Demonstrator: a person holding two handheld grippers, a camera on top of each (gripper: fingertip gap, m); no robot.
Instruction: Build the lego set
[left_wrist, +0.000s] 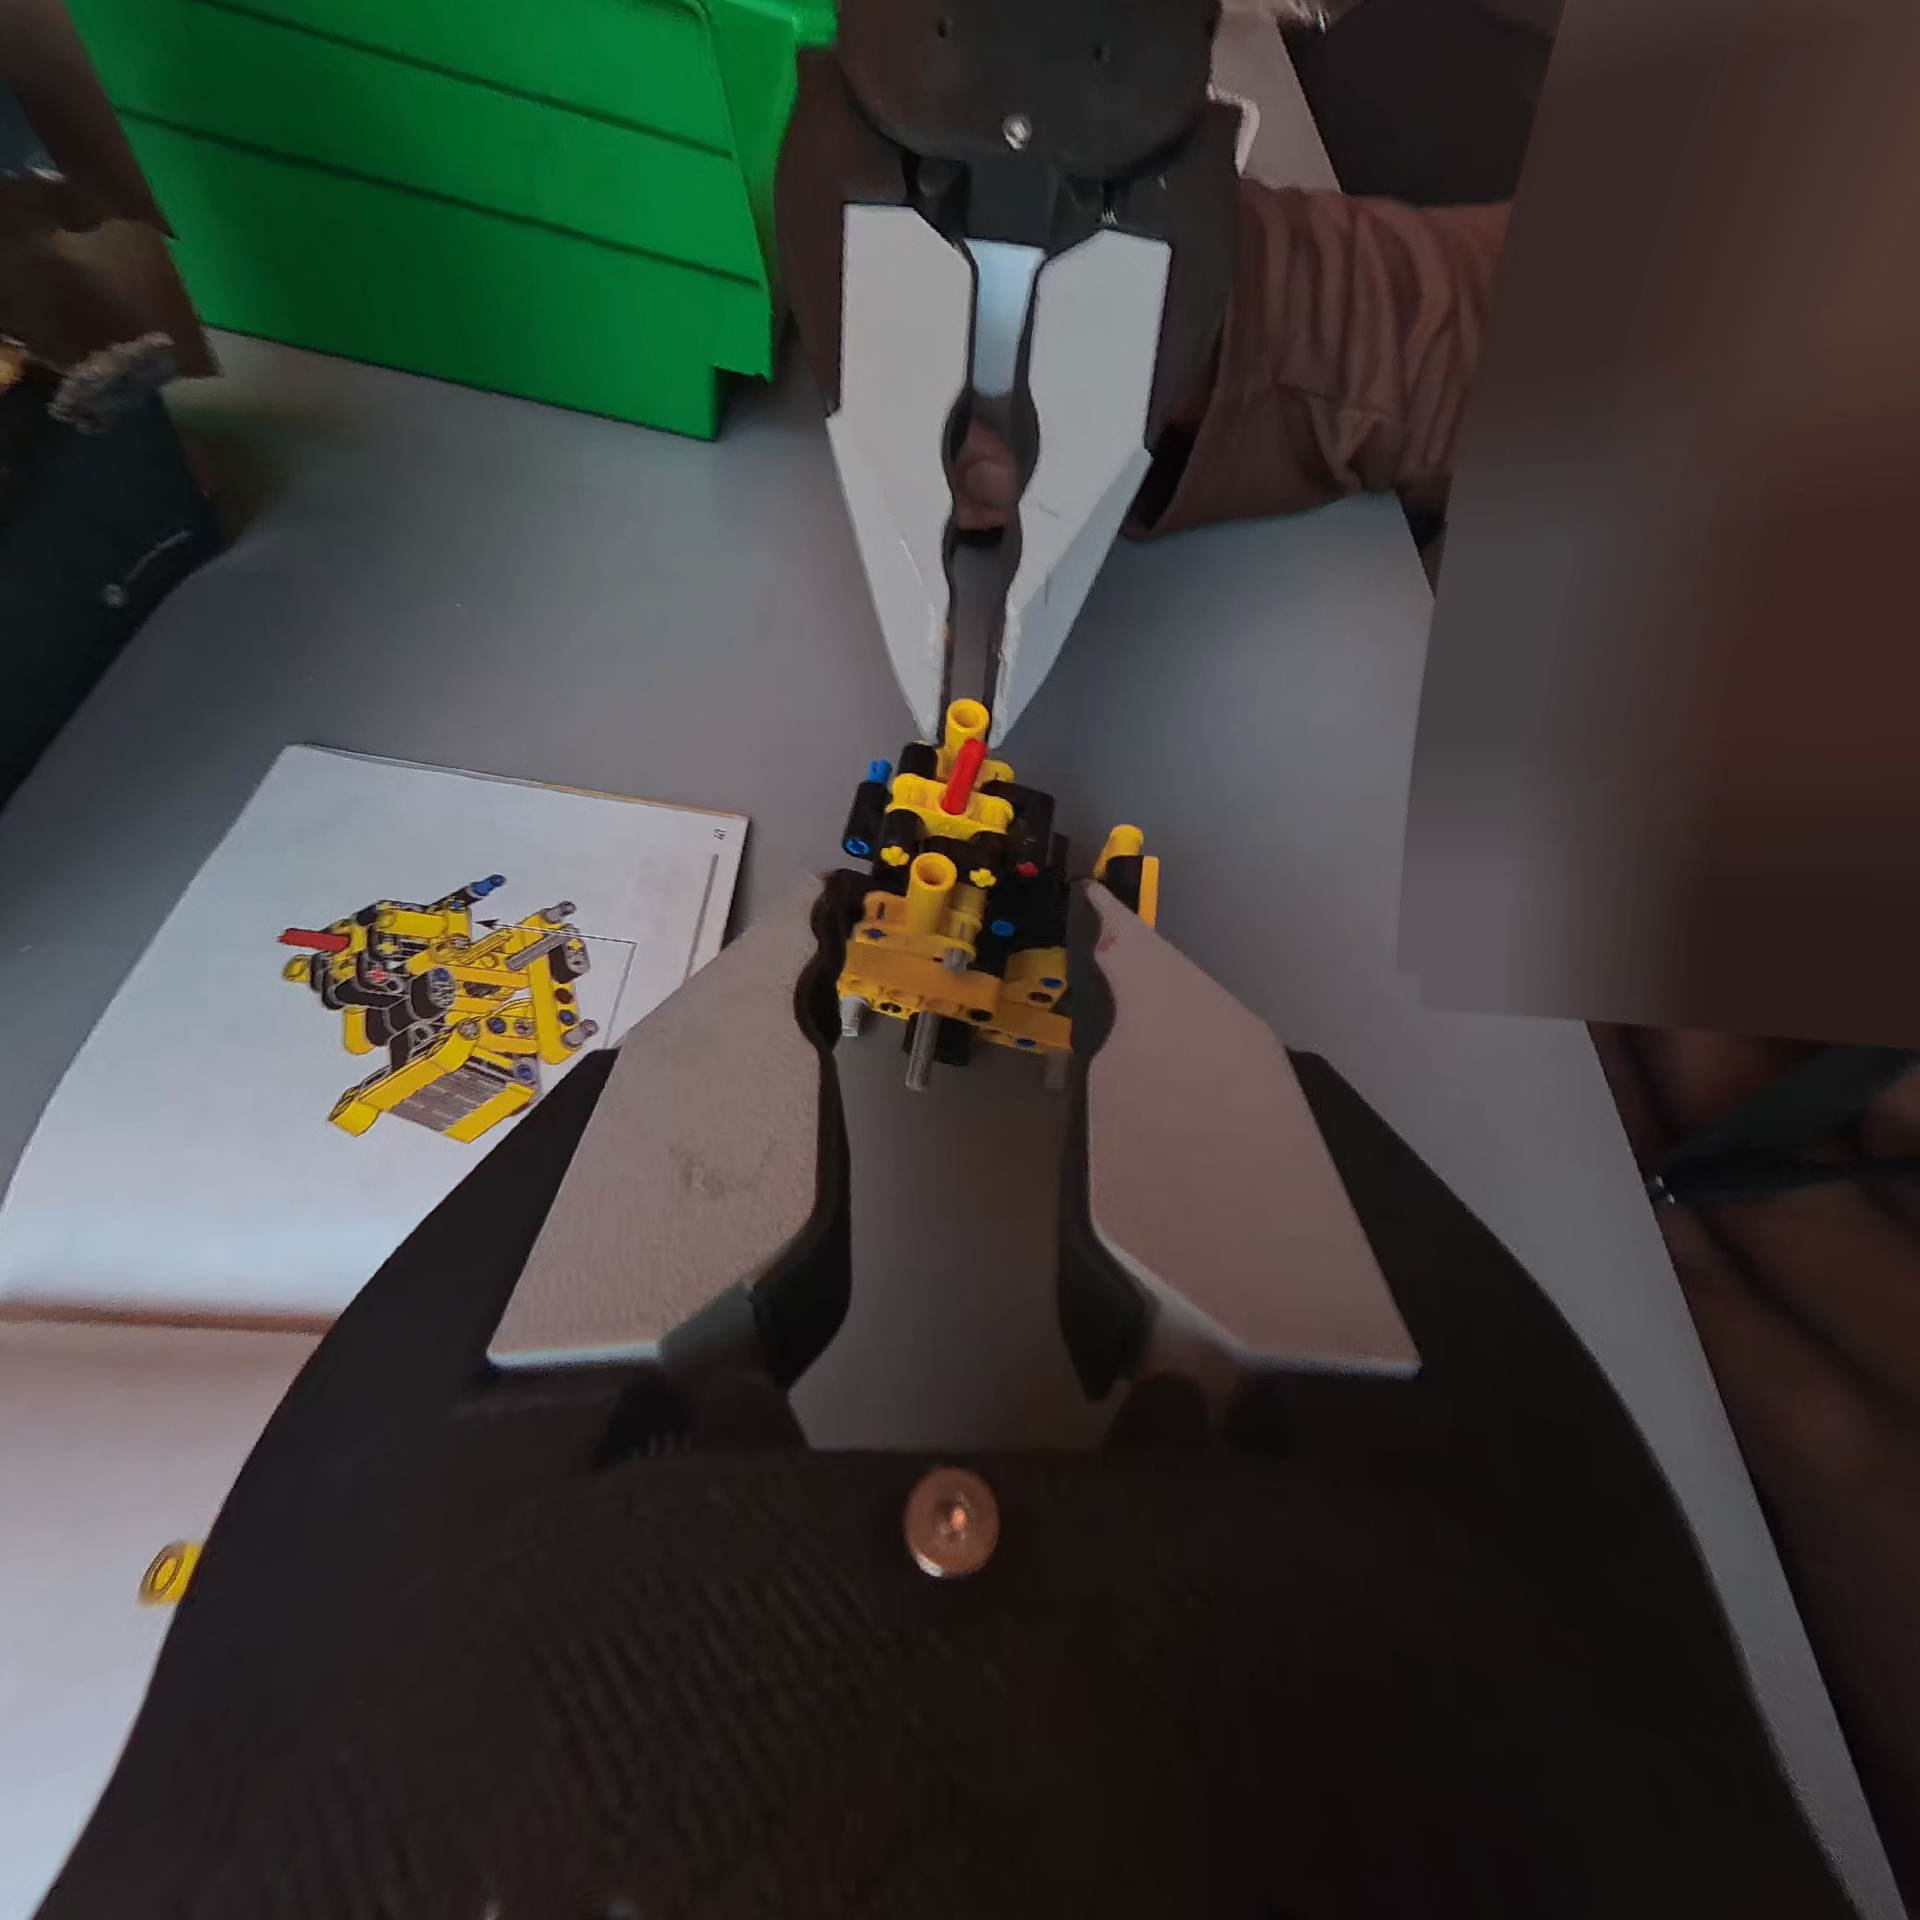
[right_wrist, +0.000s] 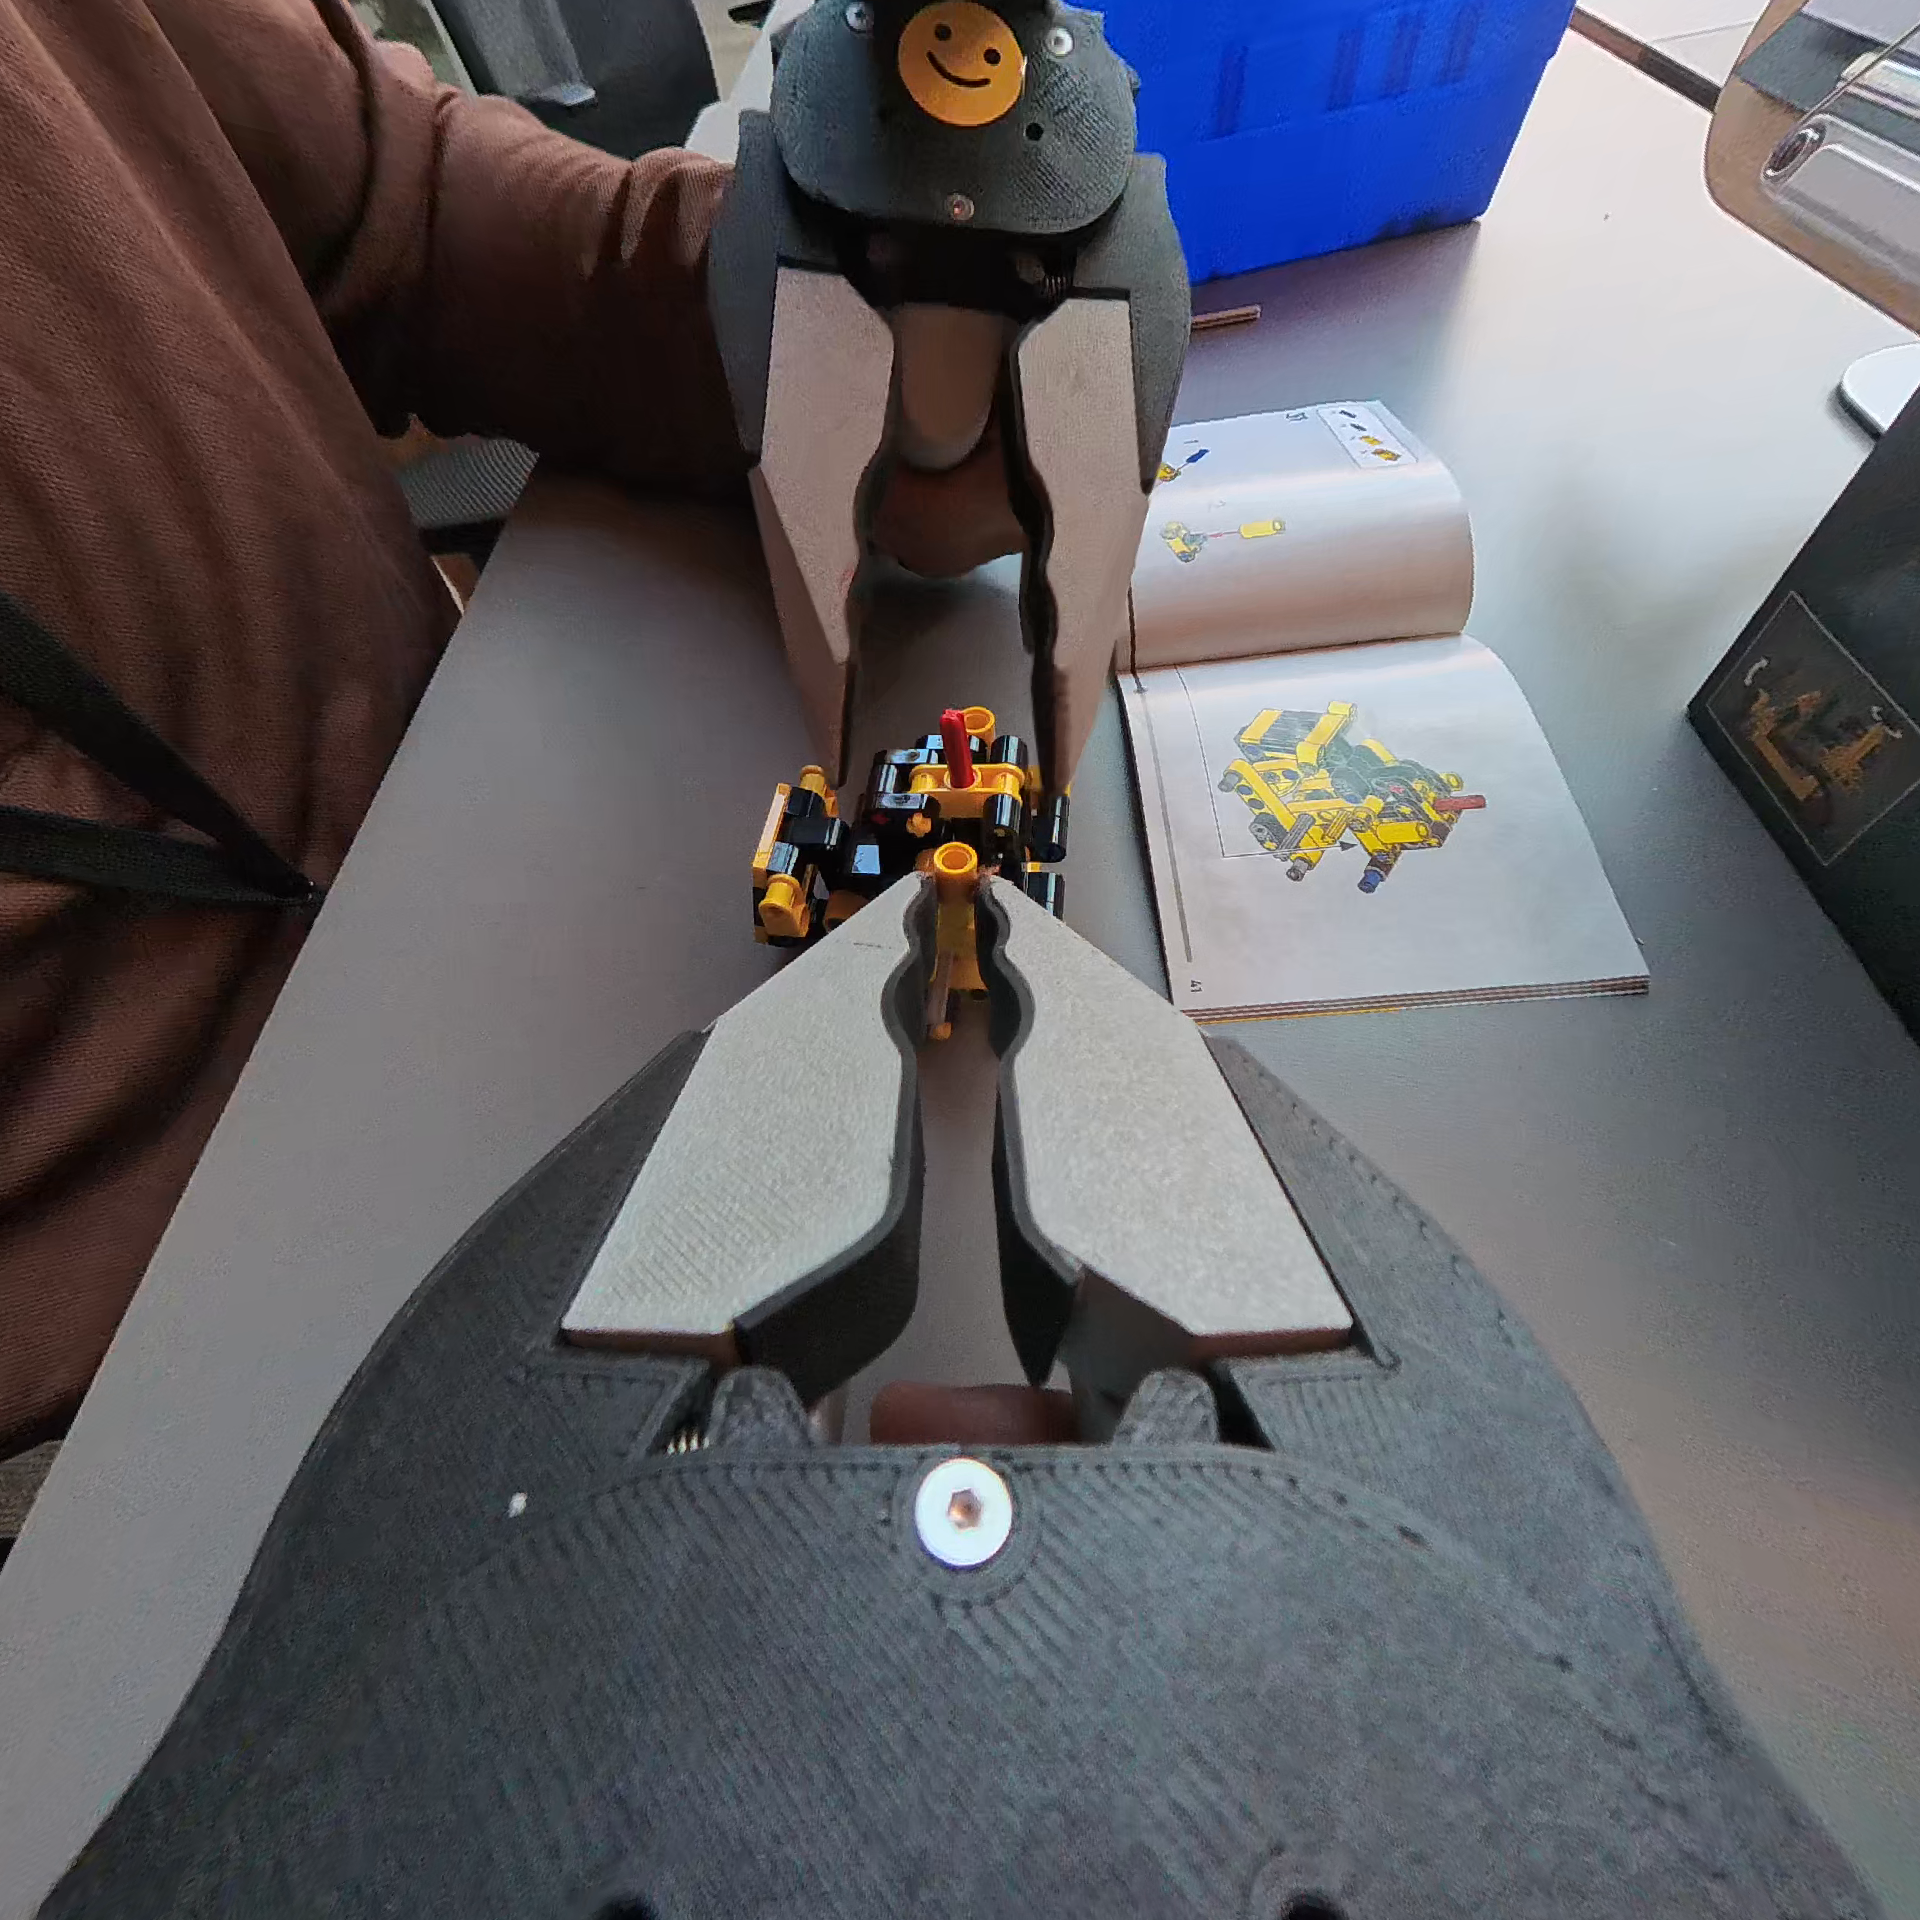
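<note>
A yellow and black lego model (left_wrist: 956, 935) with a red axle (left_wrist: 963, 774) rests on the grey table (left_wrist: 520, 623). My left gripper (left_wrist: 956, 894) has its jaws wide, pressed against both sides of the model's near end. My right gripper (left_wrist: 971, 717) comes from the far side, nearly closed on a yellow tube piece (left_wrist: 966, 722) at the model's other end. In the right wrist view, the right gripper (right_wrist: 951, 883) pinches that yellow piece (right_wrist: 954, 862) of the model (right_wrist: 914, 821), and the left gripper (right_wrist: 951, 764) straddles the far end.
An open instruction booklet (left_wrist: 364, 987) lies left of the model, also in the right wrist view (right_wrist: 1351, 810). A green bin (left_wrist: 468, 187), a blue bin (right_wrist: 1330, 125) and a black box (right_wrist: 1829, 727) stand around. A loose yellow ring (left_wrist: 171, 1571) lies on the booklet. A brown sleeve (right_wrist: 208, 520) fills the left. My two grippers' fingertips are within a few centimetres of each other.
</note>
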